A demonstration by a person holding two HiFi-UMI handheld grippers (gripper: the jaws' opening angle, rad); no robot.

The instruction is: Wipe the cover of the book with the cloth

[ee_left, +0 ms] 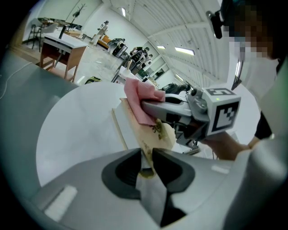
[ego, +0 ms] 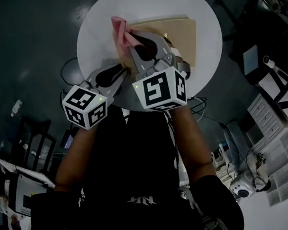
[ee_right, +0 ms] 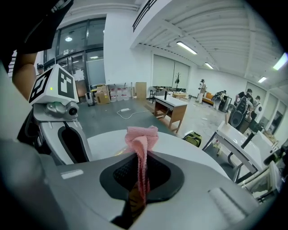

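Jaws of the right gripper (ee_right: 141, 167) are closed on the pink cloth (ee_right: 142, 139), pinching a narrow fold of it between the pads, and the rest bunches up in a loose wad past the tips. In the head view that wad of cloth (ego: 120, 29) lies at the far left corner of the book (ego: 176, 32), touching its tan cover, with the right gripper (ego: 128, 38) reaching in over the cover from the near side. The book lies flat on the round white bench (ego: 98, 40), toward its far half. The left gripper (ee_left: 146, 155) has its jaws pressed on the near edge of the book (ee_left: 143, 134), whose tan cover runs in between the two dark pads; in the head view this left gripper (ego: 120, 68) sits just left of the right one, both marker cubes close together above the person's forearms. Around the bench the floor is dark. The right gripper view shows a wooden desk (ee_right: 173, 110) and a pale cable (ee_right: 125, 112) on the floor beyond the bench (ee_right: 191, 152), and large windows behind.
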